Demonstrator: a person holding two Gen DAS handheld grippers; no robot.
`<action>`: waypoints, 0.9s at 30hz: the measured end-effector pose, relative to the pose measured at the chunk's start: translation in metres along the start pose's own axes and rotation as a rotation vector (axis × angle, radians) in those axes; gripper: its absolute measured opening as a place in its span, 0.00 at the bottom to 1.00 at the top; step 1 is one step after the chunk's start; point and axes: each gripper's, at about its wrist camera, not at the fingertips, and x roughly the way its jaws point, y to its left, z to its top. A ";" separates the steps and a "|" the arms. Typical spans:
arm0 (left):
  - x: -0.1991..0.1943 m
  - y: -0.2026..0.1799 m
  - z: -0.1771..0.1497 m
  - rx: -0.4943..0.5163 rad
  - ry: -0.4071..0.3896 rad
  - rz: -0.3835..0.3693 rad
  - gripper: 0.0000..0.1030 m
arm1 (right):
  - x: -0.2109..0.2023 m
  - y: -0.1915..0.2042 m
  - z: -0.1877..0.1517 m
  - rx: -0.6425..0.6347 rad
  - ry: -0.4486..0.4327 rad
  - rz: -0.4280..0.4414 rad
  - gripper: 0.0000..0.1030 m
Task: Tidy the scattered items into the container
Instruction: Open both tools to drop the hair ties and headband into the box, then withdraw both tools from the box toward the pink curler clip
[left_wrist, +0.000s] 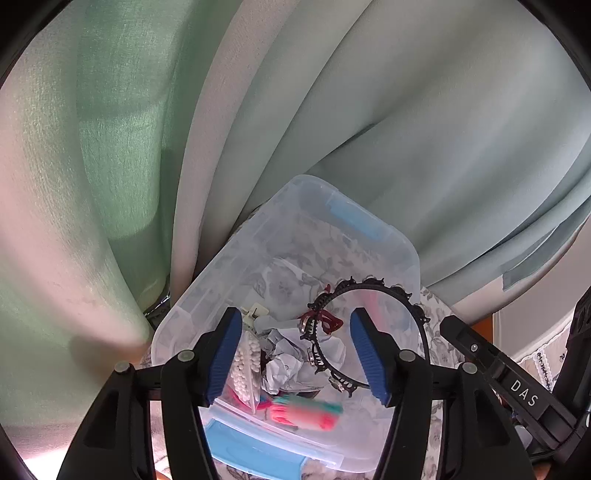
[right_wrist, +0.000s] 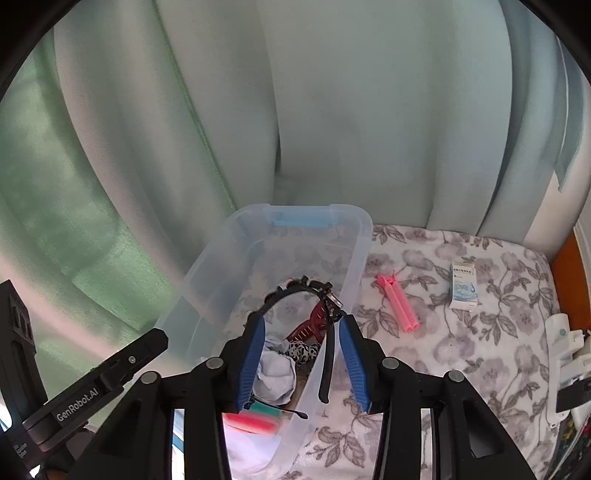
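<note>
Both grippers released: left gripper over crumpled paper; thin black toothed headband between right gripper fingers, clear plastic bin beyond.

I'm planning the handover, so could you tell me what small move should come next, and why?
Probably lift the right gripper clear and swing it toward the pink clip. Its jaws stand apart, the black headband hangs over the clear bin wall rather than being gripped, and the clip and small white box lie outside on the floral cloth.
</note>
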 end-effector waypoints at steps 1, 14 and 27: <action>0.000 -0.001 0.000 0.000 0.000 0.000 0.61 | 0.000 -0.001 0.000 0.005 0.002 -0.001 0.45; -0.007 -0.008 -0.004 0.022 0.001 0.001 0.62 | -0.011 -0.010 -0.006 0.048 -0.004 -0.009 0.45; 0.008 -0.033 -0.019 0.088 0.061 0.006 0.62 | -0.028 -0.040 -0.014 0.121 -0.029 -0.033 0.46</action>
